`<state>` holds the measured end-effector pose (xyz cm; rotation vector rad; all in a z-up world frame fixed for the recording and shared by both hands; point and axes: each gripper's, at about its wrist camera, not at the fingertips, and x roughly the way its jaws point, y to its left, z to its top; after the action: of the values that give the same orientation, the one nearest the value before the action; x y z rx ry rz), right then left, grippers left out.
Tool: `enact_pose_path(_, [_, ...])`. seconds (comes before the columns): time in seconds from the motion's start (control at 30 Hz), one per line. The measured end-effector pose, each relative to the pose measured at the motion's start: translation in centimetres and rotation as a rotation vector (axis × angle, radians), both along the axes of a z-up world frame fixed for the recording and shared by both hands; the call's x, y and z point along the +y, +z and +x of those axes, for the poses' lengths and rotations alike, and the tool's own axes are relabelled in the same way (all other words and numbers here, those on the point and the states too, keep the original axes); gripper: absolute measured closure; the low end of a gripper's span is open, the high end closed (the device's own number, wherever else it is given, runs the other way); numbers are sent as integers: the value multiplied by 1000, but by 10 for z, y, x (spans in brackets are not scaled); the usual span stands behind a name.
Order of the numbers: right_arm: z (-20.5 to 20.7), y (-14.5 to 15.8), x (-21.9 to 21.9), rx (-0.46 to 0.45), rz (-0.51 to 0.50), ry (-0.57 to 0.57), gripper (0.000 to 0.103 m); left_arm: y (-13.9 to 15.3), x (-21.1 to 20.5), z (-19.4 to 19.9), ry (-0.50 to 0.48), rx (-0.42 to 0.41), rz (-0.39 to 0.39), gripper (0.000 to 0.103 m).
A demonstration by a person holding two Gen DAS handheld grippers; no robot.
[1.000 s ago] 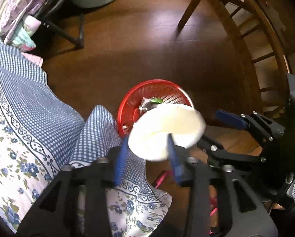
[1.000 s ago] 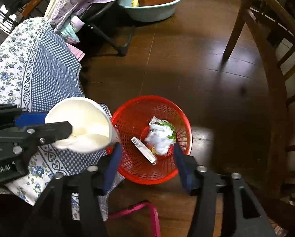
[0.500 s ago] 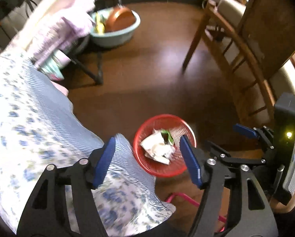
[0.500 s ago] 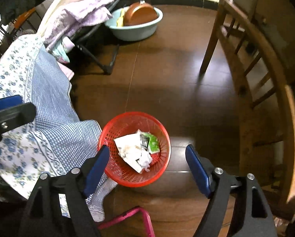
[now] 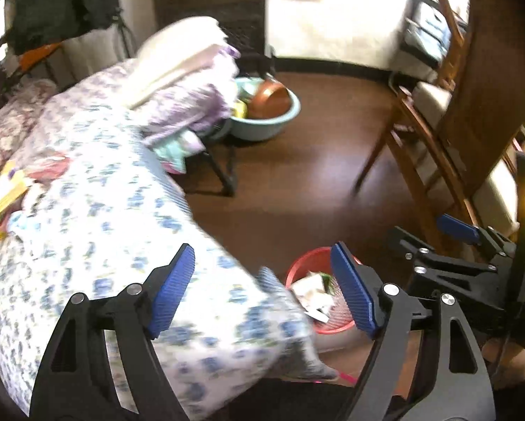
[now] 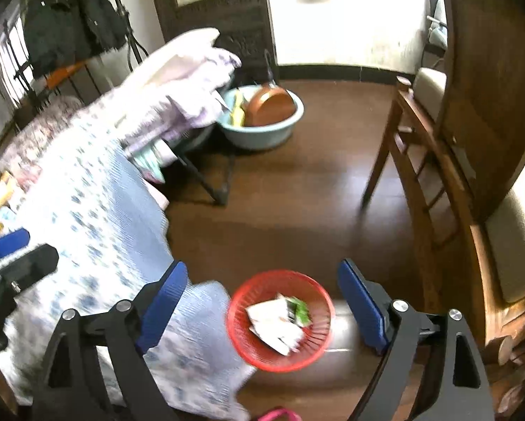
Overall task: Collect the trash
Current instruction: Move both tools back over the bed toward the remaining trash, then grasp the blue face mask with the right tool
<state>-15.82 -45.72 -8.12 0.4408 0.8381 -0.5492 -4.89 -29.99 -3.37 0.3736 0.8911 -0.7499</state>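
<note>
A red mesh basket (image 6: 318, 347) stands on the dark wooden floor beside the bed, holding white paper trash (image 6: 273, 322) and a green wrapper (image 6: 299, 310). It also shows in the left wrist view (image 5: 306, 258), partly behind the bedsheet and my finger. My left gripper (image 5: 262, 293) is open and empty, raised above the bed edge. My right gripper (image 6: 262, 307) is open and empty, high above the basket. Yellow and red wrappers (image 5: 2, 198) lie on the bed at the far left.
A bed with a blue floral sheet (image 5: 97, 231) fills the left. Folded laundry (image 6: 185, 87) hangs on a rack. A teal basin (image 6: 262, 119) with a brown bowl sits on the floor behind. A wooden chair (image 6: 434, 182) stands at the right.
My left gripper let go of the white paper cup, which dropped into the red basket. Both grippers opened wide and rose away from the basket, tilting up toward the room.
</note>
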Motion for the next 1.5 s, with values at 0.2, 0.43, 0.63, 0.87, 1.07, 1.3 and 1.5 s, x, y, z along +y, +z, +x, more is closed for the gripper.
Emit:
enact_pose_path(0.2, [41, 27, 45, -60, -10, 61, 9, 15, 48, 24, 111, -61, -18, 25])
enact_pose_path(0.43, [98, 43, 103, -96, 8, 141, 7, 26, 111, 70, 292, -68, -51, 22])
enact_pose_path(0.63, [133, 39, 143, -87, -10, 219, 7, 25, 160, 104, 427, -23, -84, 22])
enact_pose_path(0.87, [139, 22, 162, -75, -97, 295, 7, 19, 215, 139, 611, 56, -142, 22])
enact_pose_path(1.07, [136, 24, 168, -101, -104, 345, 7, 9, 247, 159, 740, 87, -152, 22])
enact_pose_path(1.3, [135, 22, 162, -123, -7, 376, 6, -1, 244, 167, 756, 101, -131, 22])
enact_pose_path(1.5, [140, 15, 161, -105, 44, 414, 6, -4, 231, 196, 791, 141, -201, 22])
